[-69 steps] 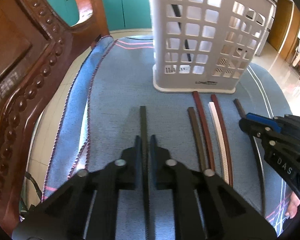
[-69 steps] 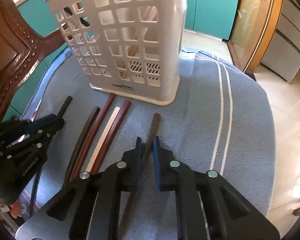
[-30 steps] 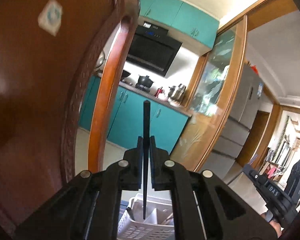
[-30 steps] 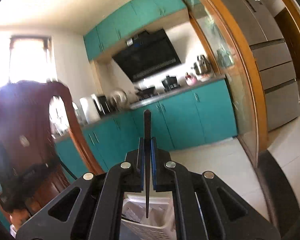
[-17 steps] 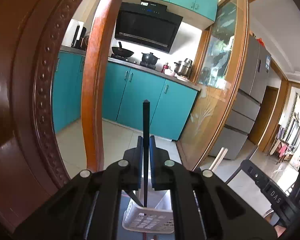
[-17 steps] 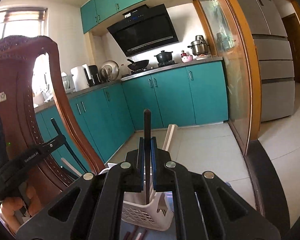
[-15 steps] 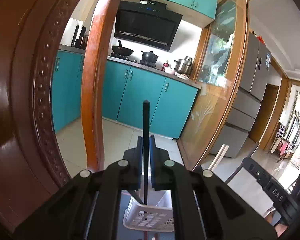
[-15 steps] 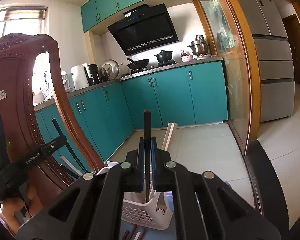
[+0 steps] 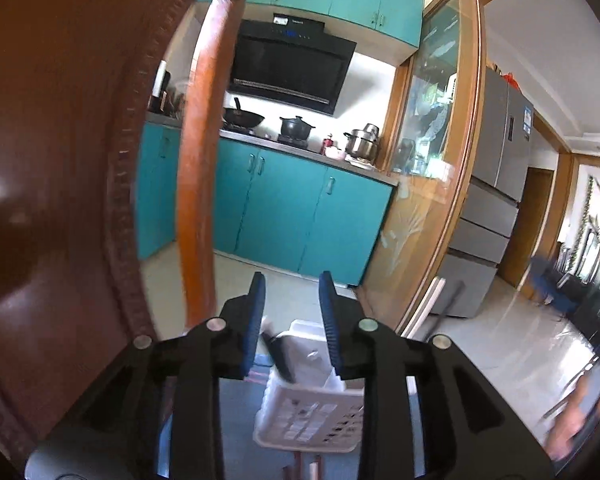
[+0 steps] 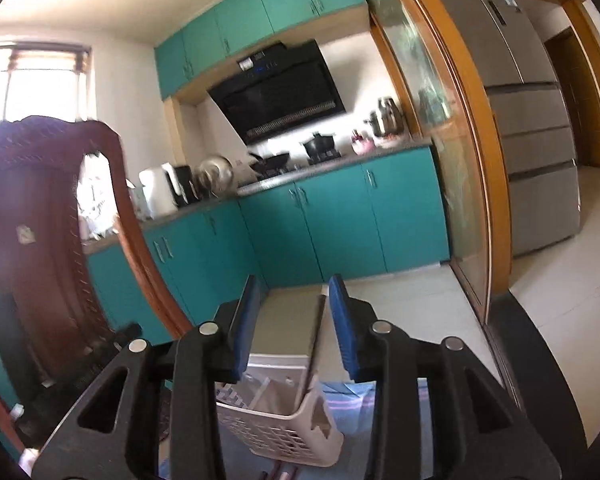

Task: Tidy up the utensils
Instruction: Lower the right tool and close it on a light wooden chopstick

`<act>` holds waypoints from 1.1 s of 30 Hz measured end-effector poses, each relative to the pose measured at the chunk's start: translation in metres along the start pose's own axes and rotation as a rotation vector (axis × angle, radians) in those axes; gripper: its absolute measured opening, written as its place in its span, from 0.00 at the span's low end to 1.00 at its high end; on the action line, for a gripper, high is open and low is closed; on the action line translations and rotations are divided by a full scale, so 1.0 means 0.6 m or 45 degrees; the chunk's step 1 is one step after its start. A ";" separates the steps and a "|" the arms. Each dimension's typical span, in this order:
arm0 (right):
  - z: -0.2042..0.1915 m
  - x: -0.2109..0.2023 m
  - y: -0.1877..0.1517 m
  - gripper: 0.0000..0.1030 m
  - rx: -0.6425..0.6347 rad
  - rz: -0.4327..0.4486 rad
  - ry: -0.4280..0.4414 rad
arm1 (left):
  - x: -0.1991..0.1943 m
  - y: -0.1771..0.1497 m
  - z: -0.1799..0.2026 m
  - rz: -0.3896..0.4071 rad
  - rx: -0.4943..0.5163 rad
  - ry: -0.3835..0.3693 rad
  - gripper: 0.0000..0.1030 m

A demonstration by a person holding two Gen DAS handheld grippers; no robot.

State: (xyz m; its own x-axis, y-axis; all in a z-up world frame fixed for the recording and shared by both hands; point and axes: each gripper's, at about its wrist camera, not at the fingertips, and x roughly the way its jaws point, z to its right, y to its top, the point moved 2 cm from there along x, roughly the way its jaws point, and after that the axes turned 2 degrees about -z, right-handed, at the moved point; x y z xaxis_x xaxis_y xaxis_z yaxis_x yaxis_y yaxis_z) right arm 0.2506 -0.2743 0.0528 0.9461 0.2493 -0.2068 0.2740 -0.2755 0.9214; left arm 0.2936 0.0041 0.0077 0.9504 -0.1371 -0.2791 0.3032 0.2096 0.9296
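Chopsticks: a black one [image 9: 279, 354] and a dark one [image 10: 315, 340] stand in the white basket [image 9: 312, 416] on the desk. Left claw [image 9: 291, 318] and right claw [image 10: 294, 322] are opening, nothing between. Drop-off step; next, reach for the sticks [image 9: 314, 468] left lying beside it.

Teal kitchen cabinets [image 9: 300, 216], carved wooden chair [image 9: 60, 200]

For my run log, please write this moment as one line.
left hand-held gripper: jaws opening, chopstick dropped into basket | right hand-held gripper: jaws opening, chopstick leaning in basket
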 end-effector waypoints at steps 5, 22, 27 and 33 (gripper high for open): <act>-0.065 -0.028 -0.021 0.35 -0.147 -0.124 0.311 | 0.021 -0.088 -0.032 -0.194 0.073 0.087 0.25; -0.004 0.201 -0.398 0.27 -0.088 -1.022 -0.044 | 0.087 -0.212 -0.071 -0.710 0.114 0.233 0.26; -0.028 0.204 -0.410 0.28 -0.172 -0.984 -0.091 | 0.093 -0.241 -0.078 -0.809 0.061 0.212 0.28; -0.042 0.201 -0.414 0.16 -0.158 -1.067 -0.087 | 0.095 -0.253 -0.078 -0.834 0.084 0.226 0.30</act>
State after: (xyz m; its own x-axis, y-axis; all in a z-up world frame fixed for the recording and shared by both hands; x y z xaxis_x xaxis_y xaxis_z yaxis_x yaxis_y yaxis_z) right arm 0.2924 -0.1526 -0.1929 0.4482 0.2681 -0.8528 0.8717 0.0803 0.4834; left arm 0.3052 0.0096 -0.1606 0.5711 -0.0536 -0.8191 0.8202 0.0771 0.5668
